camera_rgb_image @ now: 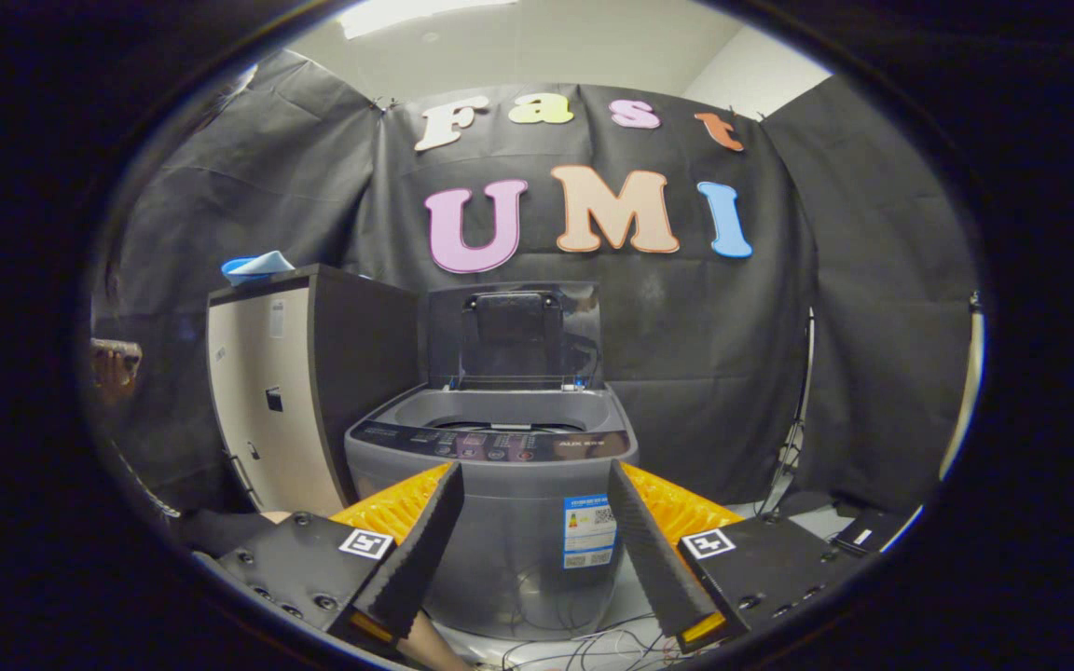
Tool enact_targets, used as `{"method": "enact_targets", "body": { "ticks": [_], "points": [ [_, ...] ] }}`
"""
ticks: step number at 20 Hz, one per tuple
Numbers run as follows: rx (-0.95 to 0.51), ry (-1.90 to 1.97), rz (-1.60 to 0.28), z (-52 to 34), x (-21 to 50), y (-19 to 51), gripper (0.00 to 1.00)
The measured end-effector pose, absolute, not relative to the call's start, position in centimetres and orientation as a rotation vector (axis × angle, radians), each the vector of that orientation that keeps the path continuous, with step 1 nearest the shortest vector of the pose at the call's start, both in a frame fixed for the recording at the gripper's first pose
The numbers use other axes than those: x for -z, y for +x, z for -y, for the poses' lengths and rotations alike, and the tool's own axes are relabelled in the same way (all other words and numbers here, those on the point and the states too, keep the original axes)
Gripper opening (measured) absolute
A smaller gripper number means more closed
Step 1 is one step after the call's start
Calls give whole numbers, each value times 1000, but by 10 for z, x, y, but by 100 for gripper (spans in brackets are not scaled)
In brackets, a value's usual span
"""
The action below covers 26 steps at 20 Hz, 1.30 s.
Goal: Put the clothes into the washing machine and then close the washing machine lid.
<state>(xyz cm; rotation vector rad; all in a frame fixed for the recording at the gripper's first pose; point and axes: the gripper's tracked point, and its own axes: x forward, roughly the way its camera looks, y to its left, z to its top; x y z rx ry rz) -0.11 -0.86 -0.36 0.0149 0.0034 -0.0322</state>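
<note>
Gripper fingers spread wide apart, nothing between them. Inner faces of the fingers are ribbed, wedge-shaped, tapering to the tips. Each finger carrier has a flat plate with a square printed marker on it.

Washing machine sits straight ahead, framed in the gap between the fingers, beyond the tips. Top-loader, grey smooth plastic body, boxy with rounded corners. Dark glossy control strip runs across the front top edge with a row of small buttons. Two stickers on the front panel, right of centre.

Lid is up, standing nearly vertical at the back of the machine. Dark, translucent-looking panel with a black handle part near its top edge; hinged at the rear rim.

Tub opening is visible under the lid as a dark curved slot. Cannot tell what is inside from this angle.

Cabinet stands just left of the machine, close beside it: cream front face, dark side panel, flat dark top. On its top sits a blue cloth, soft and crumpled, lying in or on a blue round-rimmed thing; cannot tell which.

Loose thin cables lie on the floor in front of the machine base.
</note>
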Motion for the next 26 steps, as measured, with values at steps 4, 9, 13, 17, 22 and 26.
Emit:
{"method": "enact_targets", "body": {
  "ticks": [4, 9, 13, 17, 22, 26],
  "points": [
    [63, 25, -13, 2, -11, 16, 97],
    [37, -20, 52, -39, -117, 75, 96],
    [-102, 27, 73, -111, -226, 153, 96],
    [-237, 90, 33, -196, -308, 211, 96],
    [-329, 62, -73, -300, -355, 268, 96],
    [-402, 4, -186, -373, -351, 296, 97]
  ]
}}
